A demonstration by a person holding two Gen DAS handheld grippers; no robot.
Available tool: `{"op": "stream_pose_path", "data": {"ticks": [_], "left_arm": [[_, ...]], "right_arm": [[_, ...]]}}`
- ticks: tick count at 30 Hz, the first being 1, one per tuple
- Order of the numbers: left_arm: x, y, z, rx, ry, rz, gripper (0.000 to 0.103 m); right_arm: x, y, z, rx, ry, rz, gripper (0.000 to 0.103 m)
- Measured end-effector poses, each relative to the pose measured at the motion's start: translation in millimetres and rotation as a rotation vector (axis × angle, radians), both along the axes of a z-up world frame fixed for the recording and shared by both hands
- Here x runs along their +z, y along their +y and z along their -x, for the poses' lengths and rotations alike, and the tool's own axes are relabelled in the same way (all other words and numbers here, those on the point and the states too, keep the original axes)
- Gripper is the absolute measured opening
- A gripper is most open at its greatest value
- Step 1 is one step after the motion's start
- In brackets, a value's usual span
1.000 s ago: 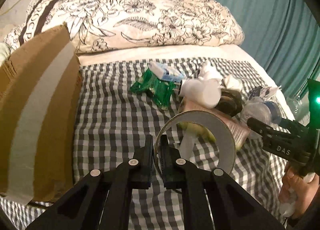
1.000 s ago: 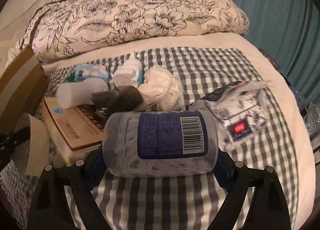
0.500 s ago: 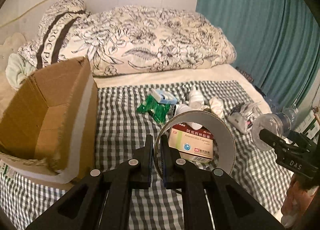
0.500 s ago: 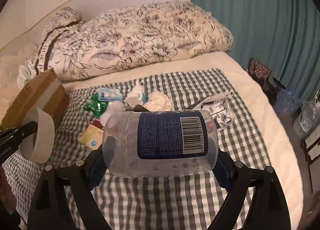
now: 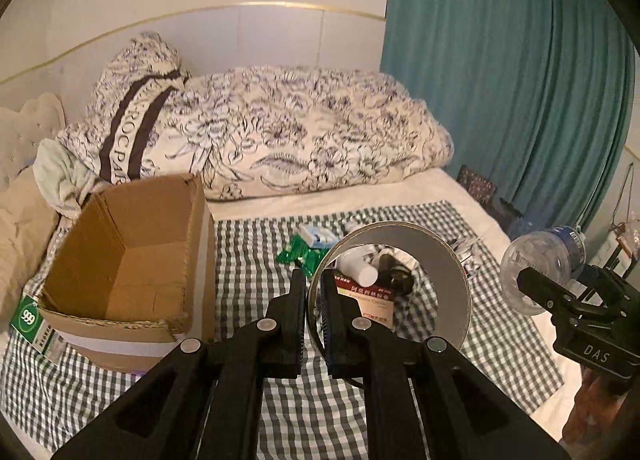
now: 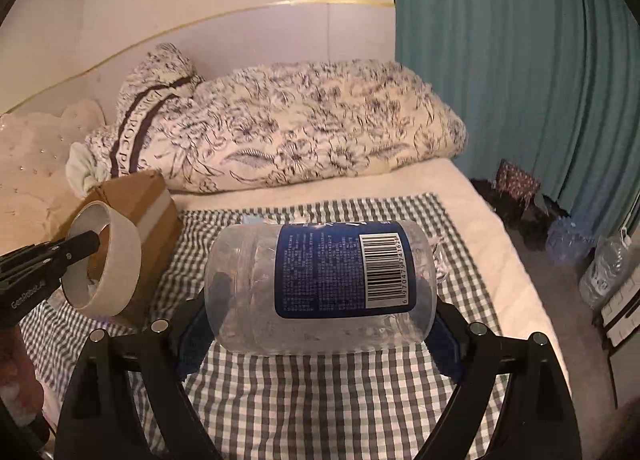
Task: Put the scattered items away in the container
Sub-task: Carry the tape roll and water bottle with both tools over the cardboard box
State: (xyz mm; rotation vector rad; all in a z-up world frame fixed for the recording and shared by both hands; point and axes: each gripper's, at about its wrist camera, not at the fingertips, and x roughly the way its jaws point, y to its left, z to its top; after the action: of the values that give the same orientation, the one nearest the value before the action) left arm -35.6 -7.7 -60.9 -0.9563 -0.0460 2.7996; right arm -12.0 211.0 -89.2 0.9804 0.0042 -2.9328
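Bed (image 5: 360, 190) with a checked cloth (image 5: 256, 244)

On the cloth, a cardboard box (image 5: 132, 260) stands open; scattered packets (image 5: 304, 248) lie just beside it; a floral duvet (image 5: 304, 132) is heaped behind it.

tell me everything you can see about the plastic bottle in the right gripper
The plastic bottle is clear, ribbed and looks empty, with a dark blue label carrying white print and a barcode. It lies on its side across the right gripper, whose jaws stand wide and press on its two ends, one on the base. It hangs in the air above the checked cloth, touching nothing else. In the left wrist view its round base faces the camera.
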Motion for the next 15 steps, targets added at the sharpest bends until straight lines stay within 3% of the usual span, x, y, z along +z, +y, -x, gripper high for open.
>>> {"op": "stream_pose_path", "data": {"ticks": [15], "left_arm": [[54,-11,-48,0.017,0.105,-0.008,0.007]], "right_arm": [[57,-13,-54,0.010,0.116,-0.019,0.089]]}}
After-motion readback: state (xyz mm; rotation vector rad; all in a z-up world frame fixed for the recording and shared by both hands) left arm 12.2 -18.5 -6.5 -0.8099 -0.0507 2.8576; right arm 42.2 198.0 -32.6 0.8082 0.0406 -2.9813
